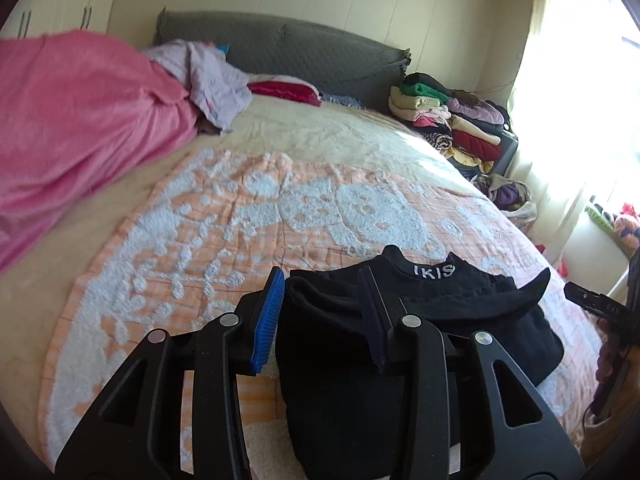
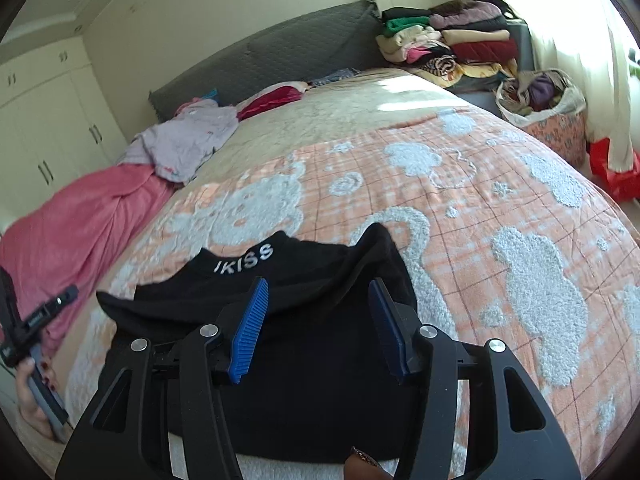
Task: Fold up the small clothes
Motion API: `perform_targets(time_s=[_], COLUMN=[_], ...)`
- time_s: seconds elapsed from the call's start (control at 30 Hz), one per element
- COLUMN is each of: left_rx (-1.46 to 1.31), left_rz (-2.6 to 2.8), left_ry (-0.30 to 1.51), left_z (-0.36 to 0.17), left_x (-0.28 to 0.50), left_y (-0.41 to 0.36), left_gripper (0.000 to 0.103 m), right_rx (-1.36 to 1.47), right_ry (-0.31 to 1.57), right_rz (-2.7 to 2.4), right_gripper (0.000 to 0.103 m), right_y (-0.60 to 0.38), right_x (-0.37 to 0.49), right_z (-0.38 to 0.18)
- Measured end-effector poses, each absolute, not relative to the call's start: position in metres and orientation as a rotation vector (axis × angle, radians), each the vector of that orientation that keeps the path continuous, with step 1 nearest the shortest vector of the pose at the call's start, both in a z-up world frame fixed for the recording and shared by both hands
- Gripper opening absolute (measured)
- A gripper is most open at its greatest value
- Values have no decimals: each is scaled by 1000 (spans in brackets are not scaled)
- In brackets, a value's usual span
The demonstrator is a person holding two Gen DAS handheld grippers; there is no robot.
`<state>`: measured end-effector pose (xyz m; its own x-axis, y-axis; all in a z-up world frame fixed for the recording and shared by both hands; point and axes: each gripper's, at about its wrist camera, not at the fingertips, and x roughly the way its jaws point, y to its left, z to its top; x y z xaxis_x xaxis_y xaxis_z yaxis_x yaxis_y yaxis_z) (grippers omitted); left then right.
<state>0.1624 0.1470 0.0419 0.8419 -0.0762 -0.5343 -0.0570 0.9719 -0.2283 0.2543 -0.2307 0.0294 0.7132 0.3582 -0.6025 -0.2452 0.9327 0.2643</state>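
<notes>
A: Where's the garment rn?

B: Black top (image 2: 304,320) w/ "IKISS" on the collar, lying on the peach blanket (image 2: 500,208) at the near edge of the bed, partly folded. One sleeve tip (image 1: 532,286) sticks up and out on the right.

A: Grippers?

B: Left gripper (image 1: 322,316) is spread wide, blue pads either side of a raised fold, nothing pinched. Right gripper (image 2: 320,328) is also wide apart, above the body of the top, holding nothing.

A: Risks?

B: Imo three. Thick soft fabric: if the left one closes too shallow it grabs only the top layer and the fold opens. That loose sleeve could flop out and spoil the shape. And the fluffy blanket may get pinched too, dragging w/ the cloth.

A: Edge of bed?

B: Close, so it might slide off if pulled toward us.
</notes>
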Motion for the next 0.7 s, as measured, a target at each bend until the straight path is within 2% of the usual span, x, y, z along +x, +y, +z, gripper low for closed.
perform_targets(time_s=[0.03,0.17,0.4,0.7], left_rx=[-237,-192,-101,-70], left_rz=[-31,-73,-145,-104], left_ry=[577,629,831,849], left_z=[42,35,-18,-34], left_x=[161,162,185,212], left_y=[144,128,89,89], left_gripper=[21,14,14,14], right_rx=[154,33,-99,-110], right_ry=[708,738,810,879], right_rz=[345,329,293,264], right_gripper=[46,38,37,37], right_y=[-227,-209,-188,-183], right_x=[252,245,254,294], right_z=[27,14,-15,-41])
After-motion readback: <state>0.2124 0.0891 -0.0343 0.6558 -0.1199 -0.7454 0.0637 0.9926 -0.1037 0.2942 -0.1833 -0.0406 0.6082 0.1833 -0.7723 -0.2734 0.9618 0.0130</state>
